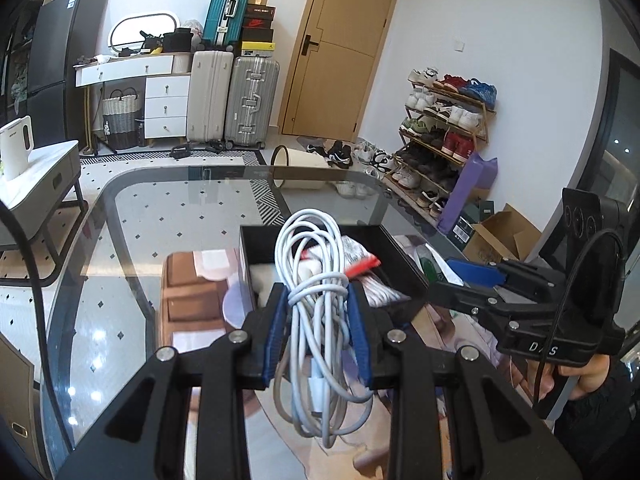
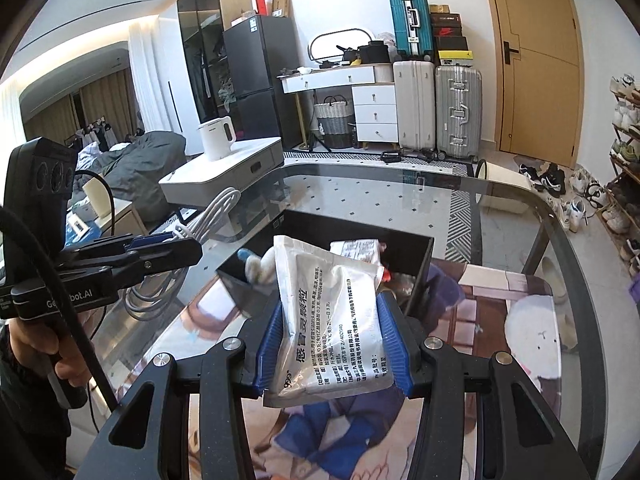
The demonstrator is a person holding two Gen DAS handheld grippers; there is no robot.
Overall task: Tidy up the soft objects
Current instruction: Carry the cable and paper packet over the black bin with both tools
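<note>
Your left tongs [image 1: 318, 328] clench a coiled white cable [image 1: 316, 312] at lower centre; your right tongs [image 2: 332, 344] grip a silver sachet [image 2: 332, 320]. Both hang before the black box [image 2: 424, 264] mid-frame. Judged step: carrying. Next, lower each inside before releasing.

A white charging cable [image 1: 320, 312], wound in a loose bundle, hangs upright above the near edge of a black open box [image 1: 404, 264]. A silver sachet [image 2: 332, 320] with printed black text stands tilted over the same box [image 2: 420, 264], which already contains white soft items and something red.
</note>
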